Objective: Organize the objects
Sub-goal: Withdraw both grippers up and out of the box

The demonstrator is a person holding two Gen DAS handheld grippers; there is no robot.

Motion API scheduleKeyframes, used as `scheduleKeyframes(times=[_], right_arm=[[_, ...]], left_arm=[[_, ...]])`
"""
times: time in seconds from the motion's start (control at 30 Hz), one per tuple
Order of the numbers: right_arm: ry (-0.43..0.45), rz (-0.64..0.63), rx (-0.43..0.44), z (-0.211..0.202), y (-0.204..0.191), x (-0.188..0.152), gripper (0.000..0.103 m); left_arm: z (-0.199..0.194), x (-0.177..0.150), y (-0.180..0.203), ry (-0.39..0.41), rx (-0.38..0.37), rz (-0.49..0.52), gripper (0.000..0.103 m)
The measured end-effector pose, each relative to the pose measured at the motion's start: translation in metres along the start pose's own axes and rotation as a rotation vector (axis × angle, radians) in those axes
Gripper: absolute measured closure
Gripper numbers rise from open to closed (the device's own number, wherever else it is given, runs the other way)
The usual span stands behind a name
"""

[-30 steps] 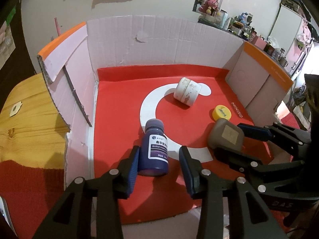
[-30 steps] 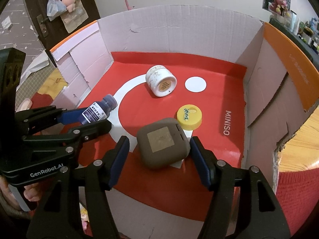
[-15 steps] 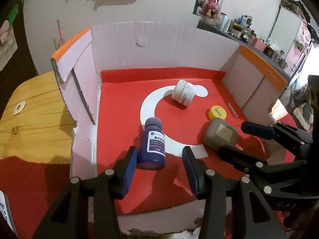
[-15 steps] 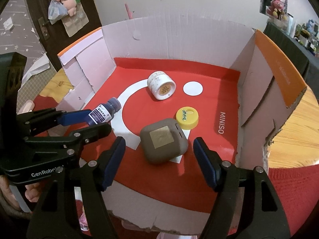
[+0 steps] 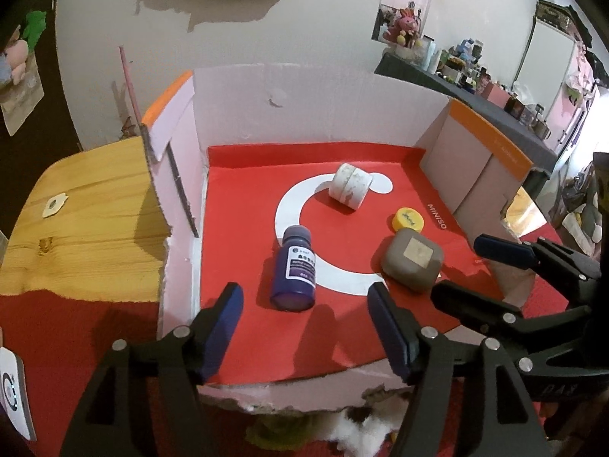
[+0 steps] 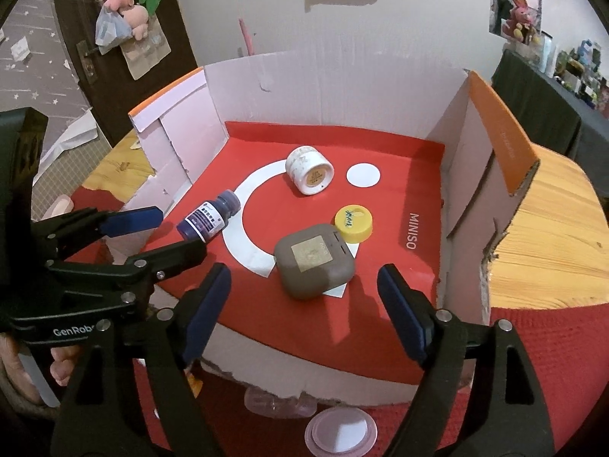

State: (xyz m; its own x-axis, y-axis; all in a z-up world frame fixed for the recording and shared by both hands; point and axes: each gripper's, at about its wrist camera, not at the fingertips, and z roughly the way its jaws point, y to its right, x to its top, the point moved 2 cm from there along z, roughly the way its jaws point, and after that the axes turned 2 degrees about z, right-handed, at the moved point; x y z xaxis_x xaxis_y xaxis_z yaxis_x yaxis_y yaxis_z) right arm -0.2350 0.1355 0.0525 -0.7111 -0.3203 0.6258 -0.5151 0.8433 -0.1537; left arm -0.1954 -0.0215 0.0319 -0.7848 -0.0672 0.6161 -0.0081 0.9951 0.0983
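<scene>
Left gripper jaws opening w/ nothing between, right gripper same, purple bottle & brown case lying in red-floored box.

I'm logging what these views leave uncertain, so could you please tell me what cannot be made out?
- Purple bottle: label print too small in both views.
- Yellow cap: handwriting too small to read.
- Pink-rimmed round object, right wrist view: cut off by the bottom edge.
- Objects below the cardboard box front edge, left wrist view: hidden behind the left gripper fingers.
</scene>
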Motion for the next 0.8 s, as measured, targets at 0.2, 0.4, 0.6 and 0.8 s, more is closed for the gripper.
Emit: scheduleKeyframes(times=[0.2, 0.4, 0.6, 0.8], right_arm=[[0.002, -0.004, -0.003, -0.004, -0.003, -0.003, 0.023], [0.011, -0.006, -0.007, -0.009, -0.006, -0.006, 0.02], [0.017, -0.003, -0.013, -0.014, -0.007, -0.009, 0.014], [0.021, -0.009, -0.022, -0.019, -0.009, -0.012, 0.013]], left_arm=[[-0.005, -0.004, 0.0, 0.003, 0.005, 0.004, 0.033], [-0.014, -0.01, -0.001, 0.018, 0.014, 0.009, 0.028], [-0.022, -0.013, -0.001, 0.035, 0.023, 0.008, 0.021], [-0.027, -0.017, -0.002, 0.038, 0.031, 0.004, 0.016]])
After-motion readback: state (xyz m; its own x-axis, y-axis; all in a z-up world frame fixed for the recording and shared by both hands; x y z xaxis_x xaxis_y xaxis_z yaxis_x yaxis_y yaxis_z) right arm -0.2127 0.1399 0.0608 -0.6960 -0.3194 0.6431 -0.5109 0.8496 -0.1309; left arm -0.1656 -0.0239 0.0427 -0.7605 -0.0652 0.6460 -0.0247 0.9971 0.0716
